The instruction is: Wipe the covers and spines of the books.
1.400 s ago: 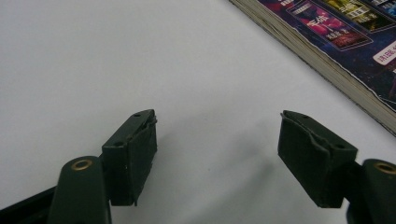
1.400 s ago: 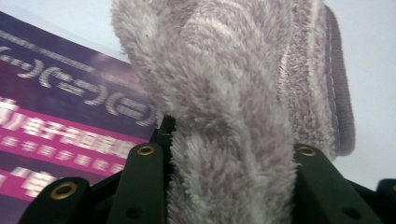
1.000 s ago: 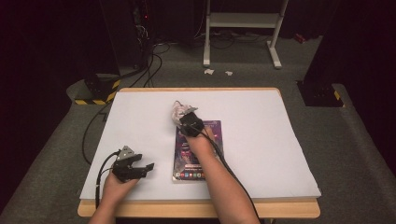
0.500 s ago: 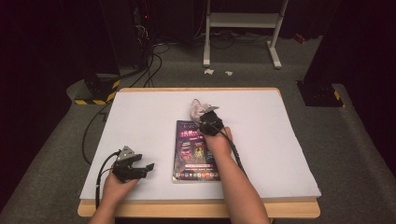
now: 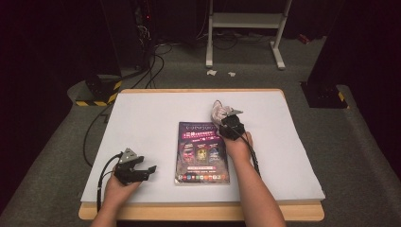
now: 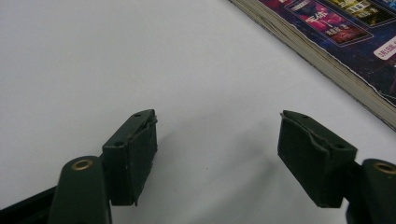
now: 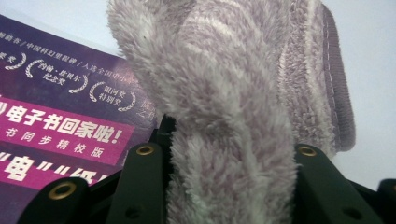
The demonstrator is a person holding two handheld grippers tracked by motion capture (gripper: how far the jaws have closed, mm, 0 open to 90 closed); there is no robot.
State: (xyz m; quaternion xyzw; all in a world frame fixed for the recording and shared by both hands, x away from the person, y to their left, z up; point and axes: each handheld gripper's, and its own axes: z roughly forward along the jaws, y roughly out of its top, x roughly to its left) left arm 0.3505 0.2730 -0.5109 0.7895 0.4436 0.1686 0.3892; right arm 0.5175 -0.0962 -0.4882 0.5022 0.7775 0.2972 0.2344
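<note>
Nearest the table's front edge, the person's left hand (image 5: 118,182) rests on the white table cover (image 5: 151,123) and holds the left gripper (image 5: 142,169), with its cable (image 5: 100,177) looping back toward the edge. In the left gripper view its two black jaws stand wide apart with bare white surface between them; they have hold of nothing. The book's page edge lies off to one side, well clear of the jaws.

A little farther in, near the middle of the table, lies a magazine-like book (image 5: 202,152) with a purple cover, flat and face up, its long side running away from the person. The right forearm (image 5: 253,189) comes up along its right side.

At the book's far right corner, the right hand (image 5: 238,143) holds the right gripper (image 7: 231,154). Its jaws are closed on a fluffy pale grey-lilac cloth (image 5: 219,111), which bulges up between them in the right gripper view and hangs partly over the book's cover. Whether the cloth touches the cover or is lifted just off it is hard to tell.

Beyond the table, dark floor, black cables (image 5: 156,61) and a white stand's legs (image 5: 241,28) are visible.
</note>
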